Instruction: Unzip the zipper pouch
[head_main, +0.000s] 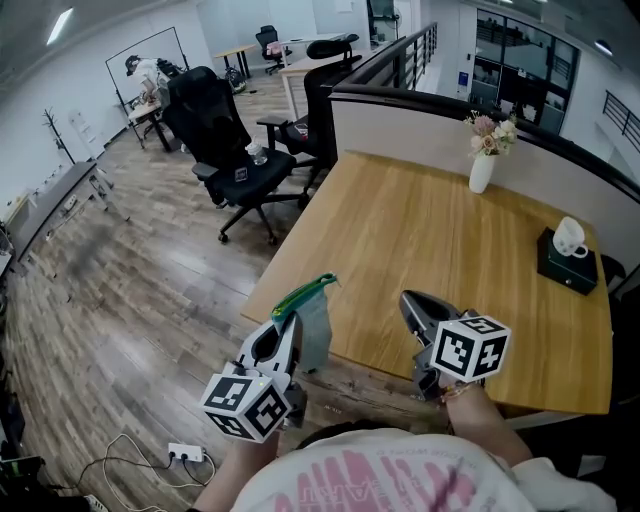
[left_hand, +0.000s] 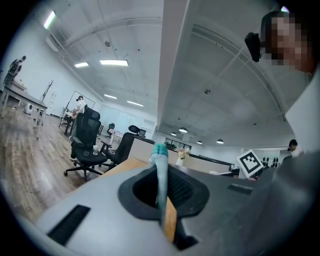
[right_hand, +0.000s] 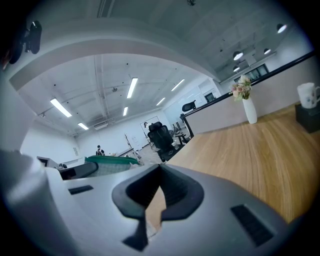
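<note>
While you look down in the head view, the pouch (head_main: 316, 335) is up in the air at the table's (head_main: 420, 230) near left corner, flat and soft, its green zipper strip (head_main: 305, 293) along the top edge with the long axis pointing away from you over the table; your left gripper (head_main: 290, 325) is clamped on its near end; your right gripper (head_main: 415, 305) hovers over the table's near edge, closed on nothing, close on the pouch's right.

In the left gripper view, the ribbed black pads pinch a thin blue-grey fabric edge that stands upright.

In the right gripper view, the jaws meet with only the table's smooth wood beyond; the pouch (right_hand: 105, 164) lies to their left, finely textured grey under green; the free right gripper seems nearer for the pull, which I cannot make out.
</note>
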